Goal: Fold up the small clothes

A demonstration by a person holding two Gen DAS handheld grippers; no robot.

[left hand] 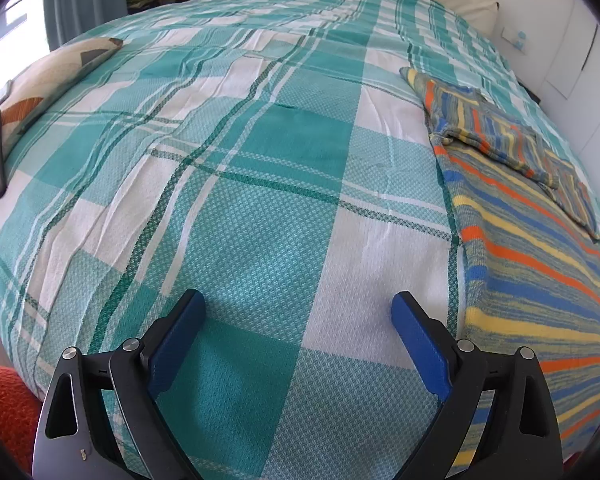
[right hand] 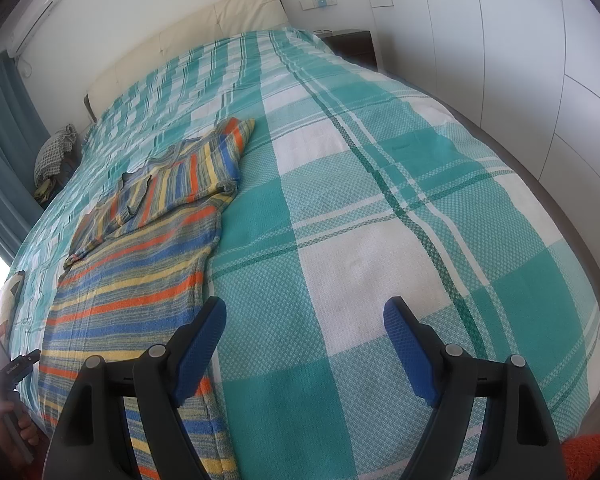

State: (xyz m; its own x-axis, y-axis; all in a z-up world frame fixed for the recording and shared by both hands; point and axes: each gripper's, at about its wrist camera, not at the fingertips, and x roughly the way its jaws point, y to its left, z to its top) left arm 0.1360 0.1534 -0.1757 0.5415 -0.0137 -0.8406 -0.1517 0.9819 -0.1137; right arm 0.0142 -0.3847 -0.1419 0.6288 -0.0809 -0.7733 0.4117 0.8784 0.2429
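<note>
A striped knit sweater, in blue, yellow, orange and grey, lies flat on the bed with both sleeves folded across its upper part. It shows on the right of the left wrist view and on the left of the right wrist view. My left gripper is open and empty, hovering over the bedspread left of the sweater's lower edge. My right gripper is open and empty, its left finger over the sweater's right edge near the hem.
The bed is covered by a teal and white checked bedspread. A patterned cushion lies at its left side. A cream headboard, a dark nightstand and white wardrobe doors stand around it. An orange rug lies below the bed edge.
</note>
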